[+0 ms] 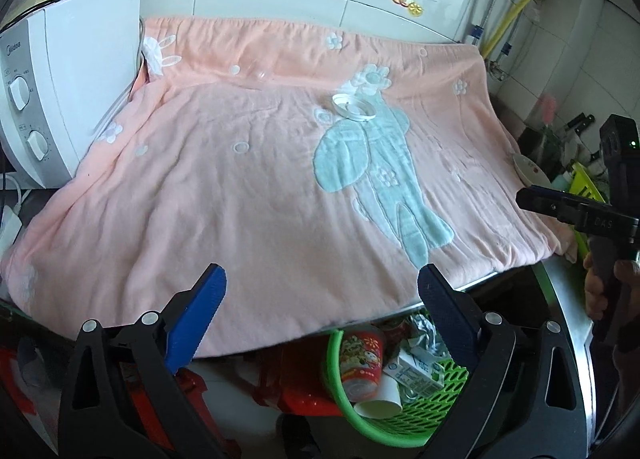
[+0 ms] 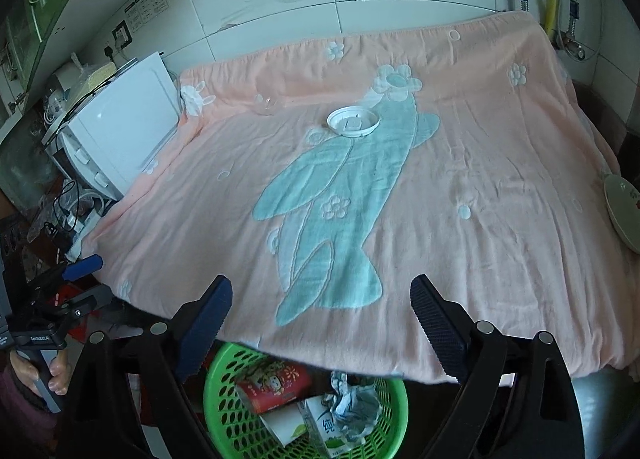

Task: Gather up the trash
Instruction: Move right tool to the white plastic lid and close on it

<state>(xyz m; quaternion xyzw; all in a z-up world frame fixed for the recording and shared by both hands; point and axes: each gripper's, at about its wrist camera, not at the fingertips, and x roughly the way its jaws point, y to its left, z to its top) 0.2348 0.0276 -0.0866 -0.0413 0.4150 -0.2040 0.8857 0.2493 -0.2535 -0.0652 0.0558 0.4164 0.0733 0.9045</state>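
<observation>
White tiled wall (image 2: 360, 11), pink blanket (image 2: 440, 187) over counter, white lid (image 2: 353, 122)

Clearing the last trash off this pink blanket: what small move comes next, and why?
Probably reach the right gripper forward to the white lid. It lies on the blanket, while the green basket below already holds cartons and cups, and both grippers are open and empty.

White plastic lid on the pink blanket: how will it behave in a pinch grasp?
The white lid looks thin, so probably light and flexible. It lies flat on the soft pink blanket, so fingers may sink in first. Its round rim might slip sideways.
</observation>
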